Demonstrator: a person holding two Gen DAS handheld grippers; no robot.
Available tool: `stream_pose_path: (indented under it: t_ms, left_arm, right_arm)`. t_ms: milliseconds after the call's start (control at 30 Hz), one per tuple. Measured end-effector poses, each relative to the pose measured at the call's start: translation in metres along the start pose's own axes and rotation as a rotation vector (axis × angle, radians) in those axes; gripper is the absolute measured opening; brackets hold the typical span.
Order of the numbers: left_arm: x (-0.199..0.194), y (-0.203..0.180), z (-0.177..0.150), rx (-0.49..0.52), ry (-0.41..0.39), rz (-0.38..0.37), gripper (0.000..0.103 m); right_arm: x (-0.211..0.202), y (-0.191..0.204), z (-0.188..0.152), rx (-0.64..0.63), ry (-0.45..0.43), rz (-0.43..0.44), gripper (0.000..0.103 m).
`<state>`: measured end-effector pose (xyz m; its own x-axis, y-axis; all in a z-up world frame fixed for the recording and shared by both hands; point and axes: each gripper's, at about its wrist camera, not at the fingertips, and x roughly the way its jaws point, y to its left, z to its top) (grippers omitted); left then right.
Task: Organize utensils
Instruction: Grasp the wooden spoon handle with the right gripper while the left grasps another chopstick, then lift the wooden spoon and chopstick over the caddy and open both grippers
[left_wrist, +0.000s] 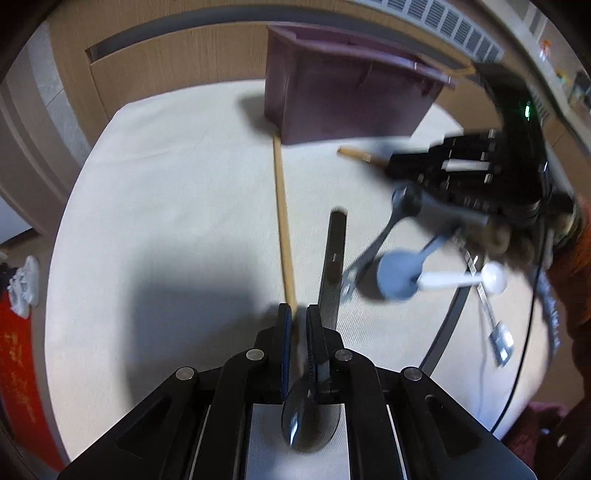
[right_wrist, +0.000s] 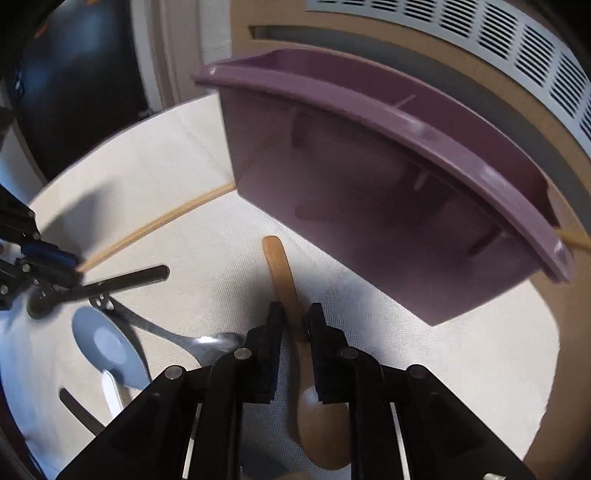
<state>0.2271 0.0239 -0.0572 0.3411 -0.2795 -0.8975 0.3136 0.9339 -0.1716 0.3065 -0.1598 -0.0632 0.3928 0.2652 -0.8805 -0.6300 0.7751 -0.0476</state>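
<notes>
Left fingers (left_wrist: 297, 317): clamped on chopstick (left_wrist: 281, 206)
Right fingers (right_wrist: 295, 314): clamped on wooden spoon (right_wrist: 295, 332)
Bin (right_wrist: 369, 206): far desk (right_wrist: 480, 369) edge
Open room: desk's left half

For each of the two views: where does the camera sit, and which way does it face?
Left wrist: on the left gripper, looking down its jaws, shut on a wooden chopstick; right gripper in view.
Right wrist: on the right gripper, facing down; jaws astride a wooden spoon.
Shared: purple organizer, chopstick, white cloth.
</notes>
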Motion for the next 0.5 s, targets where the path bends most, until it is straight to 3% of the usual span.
stream_pose_path:
  t_ms: [233,367,500]
  left_arm:
    - [0.015,-0.004,0.048,0.033,-0.064,0.018,0.009]
    - [0.037,-0.009,0.073,0.088,-0.041,0.076,0.009]
    - [0.053,-0.009,0.086,0.098,-0.002,0.142,0.009]
  right_arm:
    - [0.005,-0.018,0.002,0.176,0.027,0.046,0.018]
    - [0.003,-0.014,0.004,0.196,0.061,0.007,0.011]
    - [-0.025,-0.012,-0.019,0.263,0.018,0.054,0.010]
